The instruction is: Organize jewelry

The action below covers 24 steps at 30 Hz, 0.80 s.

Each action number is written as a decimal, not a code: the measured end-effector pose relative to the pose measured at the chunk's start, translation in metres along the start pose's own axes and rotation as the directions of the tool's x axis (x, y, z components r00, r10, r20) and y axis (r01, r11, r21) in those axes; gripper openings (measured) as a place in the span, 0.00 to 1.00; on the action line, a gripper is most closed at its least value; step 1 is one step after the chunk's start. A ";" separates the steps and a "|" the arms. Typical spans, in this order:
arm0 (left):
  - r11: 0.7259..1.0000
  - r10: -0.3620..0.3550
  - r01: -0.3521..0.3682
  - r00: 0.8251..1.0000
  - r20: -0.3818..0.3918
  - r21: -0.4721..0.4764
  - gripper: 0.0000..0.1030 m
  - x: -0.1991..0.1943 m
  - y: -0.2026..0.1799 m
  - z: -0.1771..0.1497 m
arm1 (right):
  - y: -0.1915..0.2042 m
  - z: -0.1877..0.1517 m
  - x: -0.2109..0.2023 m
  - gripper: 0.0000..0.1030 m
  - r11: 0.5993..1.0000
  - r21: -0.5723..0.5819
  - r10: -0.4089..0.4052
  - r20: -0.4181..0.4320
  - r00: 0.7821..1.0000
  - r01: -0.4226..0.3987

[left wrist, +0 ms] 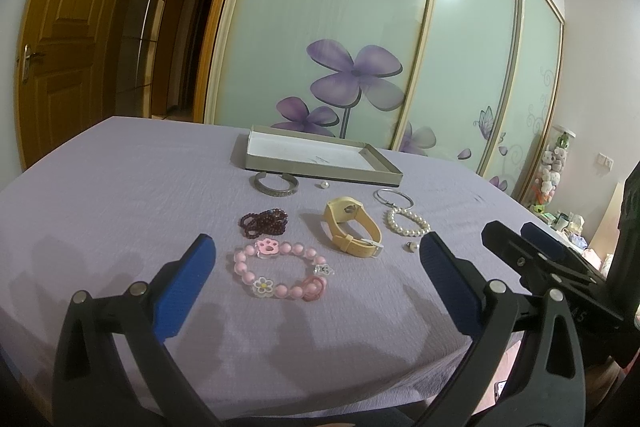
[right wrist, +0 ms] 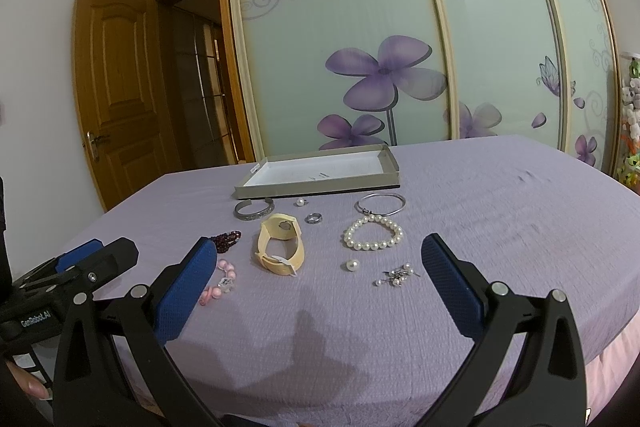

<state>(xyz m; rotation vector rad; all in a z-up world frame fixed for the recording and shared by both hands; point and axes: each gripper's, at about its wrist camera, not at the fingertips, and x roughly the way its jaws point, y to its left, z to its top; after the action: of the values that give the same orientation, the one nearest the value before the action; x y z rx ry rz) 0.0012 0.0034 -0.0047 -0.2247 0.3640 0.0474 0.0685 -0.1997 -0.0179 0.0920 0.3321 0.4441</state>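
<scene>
Left tongs (left wrist: 316, 255) gape wide, holding nothing, above the pink bead bracelet (left wrist: 282, 269) on the purple bed cover (left wrist: 120, 195). Right tongs (right wrist: 316, 259) are equally wide and empty; the yellow watch (right wrist: 280, 243) and pearl bracelet (right wrist: 373, 233) lie between their fingers, farther ahead. The shallow box (right wrist: 320, 187) sits beyond.
</scene>
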 end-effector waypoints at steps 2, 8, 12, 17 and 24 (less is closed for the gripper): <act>1.000 0.000 0.000 1.000 -0.001 -0.001 0.98 -0.001 0.000 0.000 | 0.001 -0.002 0.001 0.99 1.000 0.002 -0.001 0.001 1.000 0.001; 1.000 0.001 -0.001 1.000 -0.003 -0.001 0.98 0.004 0.005 -0.006 | -0.001 -0.003 0.001 0.99 1.000 0.007 0.000 -0.001 1.000 0.000; 1.000 0.001 -0.001 1.000 -0.004 -0.001 0.98 0.005 0.006 -0.008 | -0.005 -0.003 0.001 0.99 1.000 0.014 0.002 -0.006 1.000 -0.002; 1.000 0.002 -0.002 1.000 -0.005 -0.001 0.98 0.006 0.005 -0.007 | -0.007 -0.002 0.001 0.99 1.000 0.018 0.001 -0.012 1.000 -0.001; 1.000 0.021 -0.021 0.999 -0.026 -0.007 0.98 0.012 0.012 -0.014 | -0.016 -0.001 0.009 0.99 0.999 0.035 -0.019 -0.043 0.999 0.021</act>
<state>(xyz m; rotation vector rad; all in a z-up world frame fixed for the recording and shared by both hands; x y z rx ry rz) 0.0067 0.0121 -0.0240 -0.2289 0.3919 0.0667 0.0820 -0.2098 -0.0244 0.1136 0.3823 0.4210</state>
